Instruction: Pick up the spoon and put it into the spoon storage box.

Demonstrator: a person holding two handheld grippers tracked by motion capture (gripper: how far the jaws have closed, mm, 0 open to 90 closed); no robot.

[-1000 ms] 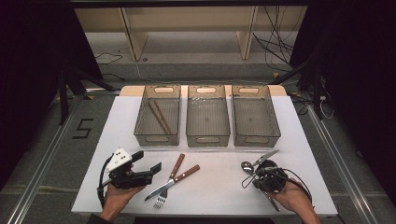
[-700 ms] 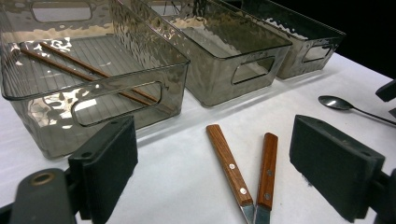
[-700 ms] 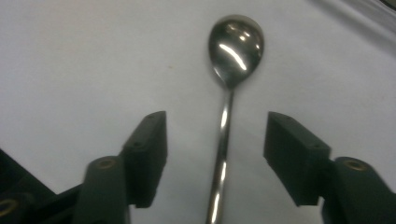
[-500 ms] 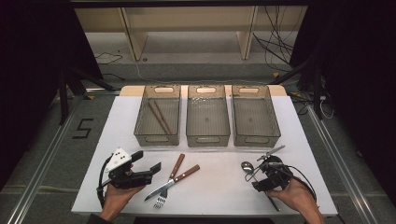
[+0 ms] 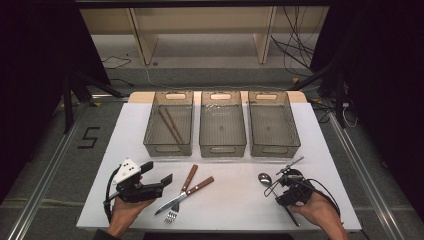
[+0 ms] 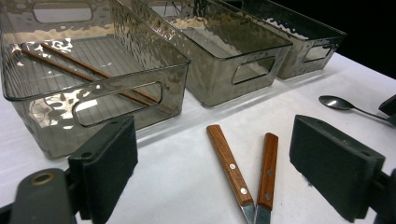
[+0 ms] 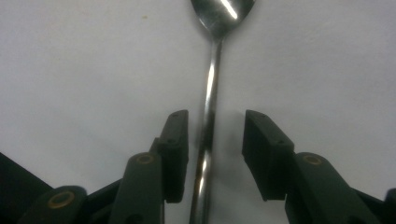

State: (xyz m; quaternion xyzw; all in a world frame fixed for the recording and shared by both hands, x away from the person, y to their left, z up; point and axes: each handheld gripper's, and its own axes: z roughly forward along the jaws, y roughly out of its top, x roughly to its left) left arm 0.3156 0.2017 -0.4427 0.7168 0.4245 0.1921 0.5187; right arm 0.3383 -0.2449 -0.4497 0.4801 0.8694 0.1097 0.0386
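Your right gripper [image 7: 212, 154] straddles the spoon [image 7: 211, 88] handle on the white table [image 5: 235, 210], in front of the right-hand bin [image 5: 272, 122]; its jaws, just closing, stand half open and have not yet pinched the steel. The pickup looks to be in hand: next, close fully, then lift clear of the bin's near wall. The table edge is close behind your hand. Your left gripper [image 6: 224, 172] waits wide open and empty.

Black numeral "5" [image 5: 90, 137] on the floor, left of table
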